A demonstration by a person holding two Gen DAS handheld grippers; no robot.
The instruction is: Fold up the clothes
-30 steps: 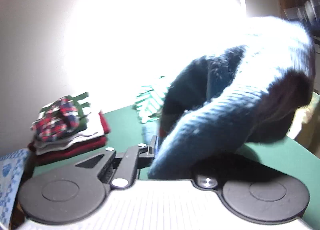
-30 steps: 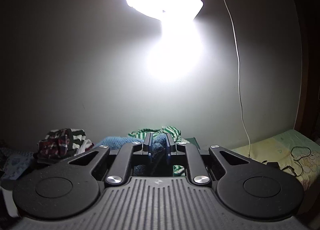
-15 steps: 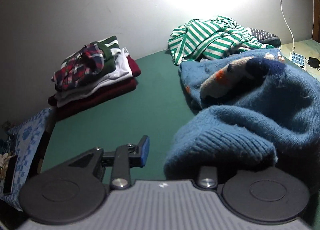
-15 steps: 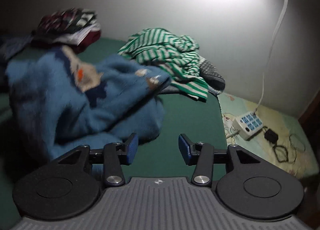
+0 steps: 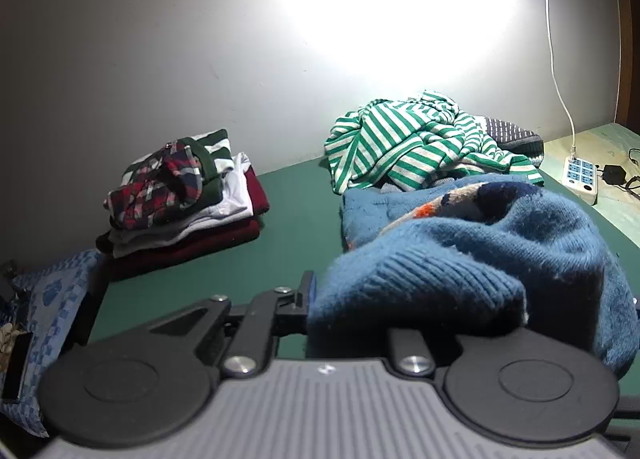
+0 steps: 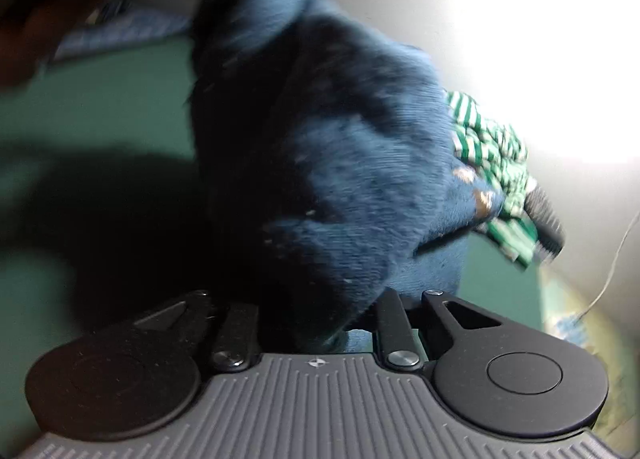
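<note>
Gripping anew is what marks this moment: half a second ago both pairs of jaws stood parted with no cloth between them, and both have just been closing, each now onto the thick blue knitted sweater; the left gripper has its one visible finger pressed against the ribbed hem, the other finger buried under the wool, so it reads as clamped on that edge; the right gripper has its fingertips wholly swallowed by dark blue knit, and the narrow gap between its linkages suggests a pinch on fabric there too, though the pads themselves cannot be seen. In the right wrist view the sweater is blurred and fills the frame; in the left it lies bunched on the green table surface, just in front of the crumpled green-and-white striped shirt, well apart from the stack of folded garments topped with red plaid; judging by this, a release-and-regrasp has finished, and spreading the sweater flat for its first fold looks like the next job.
</note>
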